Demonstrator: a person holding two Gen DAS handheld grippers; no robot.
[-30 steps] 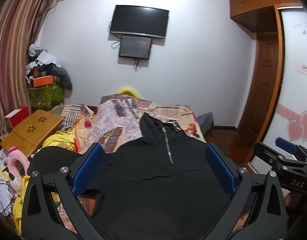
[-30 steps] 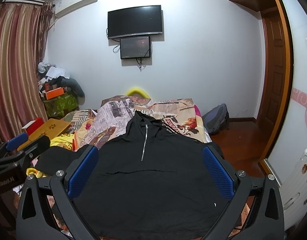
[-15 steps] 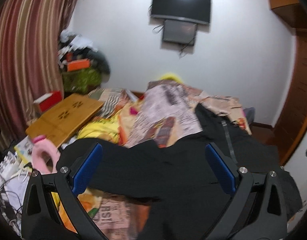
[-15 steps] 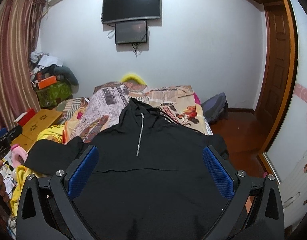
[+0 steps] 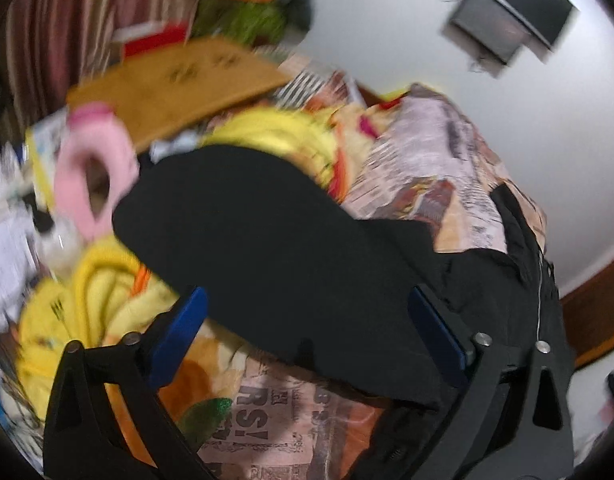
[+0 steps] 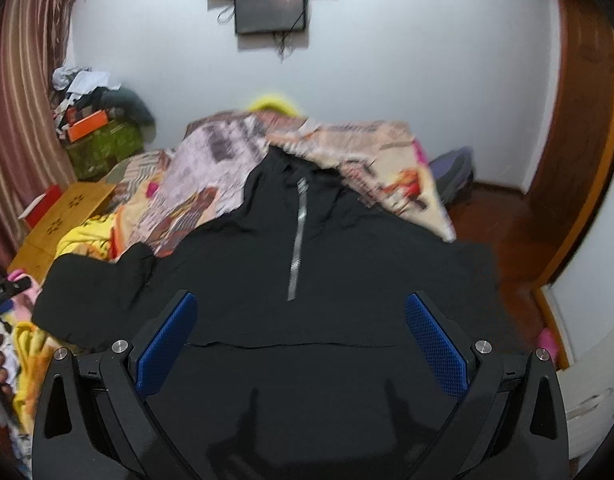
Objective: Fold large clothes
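Note:
A large black hooded jacket [image 6: 307, 280] with a short grey zip [image 6: 299, 236] lies spread face up on the printed bed cover. Its left sleeve [image 5: 235, 224] stretches out toward the bed's left side. My left gripper [image 5: 307, 312] hangs tilted above that sleeve, jaws wide and just starting to close, pads not touching the cloth. My right gripper [image 6: 301, 320] stands open above the jacket's chest, nothing between its blue pads [image 6: 435, 348]. The jacket's hem and right sleeve are hidden.
Yellow clothes [image 5: 107, 304] and a pink ring-shaped thing [image 5: 91, 176] lie left of the sleeve. A wooden lap table [image 6: 63, 216] sits at the bed's left edge, clutter behind it. A dark bag [image 6: 451, 172] and the wooden floor lie to the right.
My left gripper swung left and down and rolled, so the sleeve now fills its view. My right gripper tipped down and came nearer to the jacket's chest.

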